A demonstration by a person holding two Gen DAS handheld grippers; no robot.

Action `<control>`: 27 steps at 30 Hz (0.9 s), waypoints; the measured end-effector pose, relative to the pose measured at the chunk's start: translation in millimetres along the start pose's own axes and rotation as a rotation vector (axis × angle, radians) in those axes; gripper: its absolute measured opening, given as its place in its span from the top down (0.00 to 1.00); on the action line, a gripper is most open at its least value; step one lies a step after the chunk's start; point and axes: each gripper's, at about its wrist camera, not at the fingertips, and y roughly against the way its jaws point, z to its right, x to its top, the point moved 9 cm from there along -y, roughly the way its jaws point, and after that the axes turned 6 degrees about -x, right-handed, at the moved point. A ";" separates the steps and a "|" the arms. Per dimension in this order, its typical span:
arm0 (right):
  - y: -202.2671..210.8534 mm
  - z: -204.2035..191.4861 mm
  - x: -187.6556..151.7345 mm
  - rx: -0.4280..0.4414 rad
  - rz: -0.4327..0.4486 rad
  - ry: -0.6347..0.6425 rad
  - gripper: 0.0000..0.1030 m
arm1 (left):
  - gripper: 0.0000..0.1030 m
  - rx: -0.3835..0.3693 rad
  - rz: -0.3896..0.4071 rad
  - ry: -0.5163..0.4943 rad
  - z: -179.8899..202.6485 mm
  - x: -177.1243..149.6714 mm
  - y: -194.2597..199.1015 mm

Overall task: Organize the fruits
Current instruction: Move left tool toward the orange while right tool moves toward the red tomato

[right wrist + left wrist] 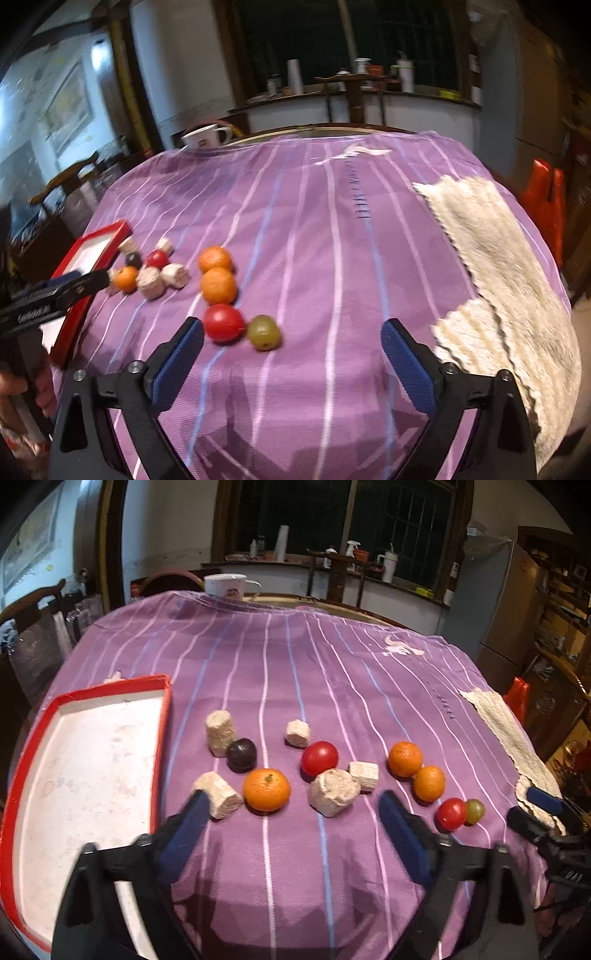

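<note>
Fruits lie on the purple striped cloth: an orange [266, 789], a dark plum [241, 755], a red tomato [319, 758], two more oranges [405, 759] [429, 783], a second tomato [451, 814] and a green grape [474, 811]. My left gripper [291, 805] is open and empty just short of the nearest orange. My right gripper [293, 330] is open and empty, with the tomato [224, 323] and grape [263, 332] just ahead between its fingers. The two oranges [218, 285] lie beyond them.
A red-rimmed white tray [162, 731] lies at the left. Several beige cork-like blocks [334, 792] sit among the fruits. A cream knitted mat [498, 258] lies at the right. A white mug [225, 585] stands at the table's far edge.
</note>
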 end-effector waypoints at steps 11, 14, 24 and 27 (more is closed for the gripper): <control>-9.7 -19.0 -6.2 0.039 -0.032 0.100 0.41 | 0.39 -0.081 -0.083 -0.041 21.3 -7.2 -19.9; -9.7 -13.4 -9.5 0.053 -0.048 0.112 0.41 | 0.39 -0.107 -0.103 -0.077 29.7 -6.5 -28.2; -9.6 -34.0 -4.0 0.127 -0.047 0.183 0.41 | 0.39 -0.073 -0.110 -0.112 9.9 -3.2 -18.4; -11.4 -53.4 -5.8 0.150 -0.042 0.229 0.41 | 0.39 -0.044 -0.118 -0.125 0.0 -1.3 -17.6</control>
